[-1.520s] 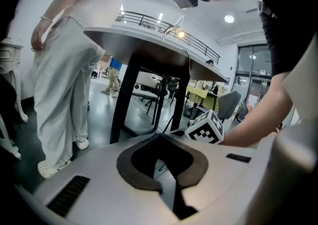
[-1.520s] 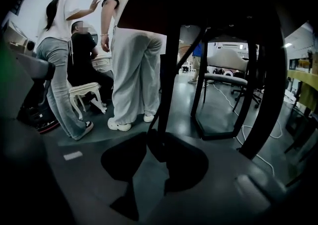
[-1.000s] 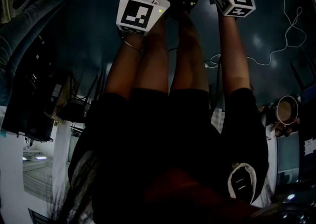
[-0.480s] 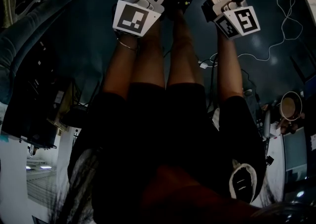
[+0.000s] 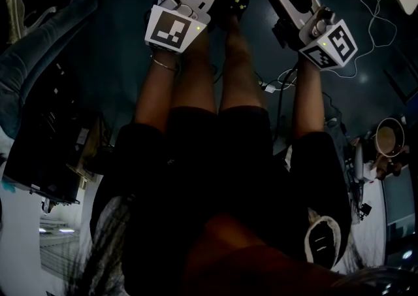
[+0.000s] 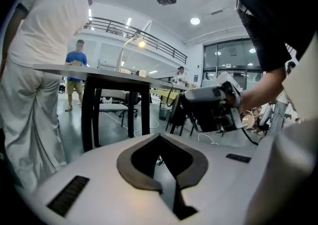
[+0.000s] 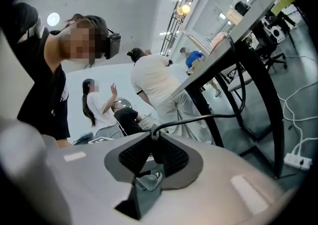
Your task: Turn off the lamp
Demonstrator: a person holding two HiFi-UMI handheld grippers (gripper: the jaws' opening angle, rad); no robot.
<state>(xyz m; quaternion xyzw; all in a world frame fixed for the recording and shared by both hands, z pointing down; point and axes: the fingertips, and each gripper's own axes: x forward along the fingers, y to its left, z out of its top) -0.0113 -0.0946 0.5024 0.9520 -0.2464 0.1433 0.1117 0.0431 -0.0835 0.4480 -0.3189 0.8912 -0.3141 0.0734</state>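
A dark-legged surface (image 6: pixel 89 71) carries the lamp (image 6: pixel 141 44), its head lit. From below the top's edge, its exact spot cannot be told. Both grippers hang low and well apart from it, in front of the person's legs. The left gripper (image 6: pixel 160 135) and the right gripper (image 7: pixel 153 137) each have jaws drawn together on nothing. The approach looks barely begun. Next, one gripper must rise to the lamp's switch, which no view shows.
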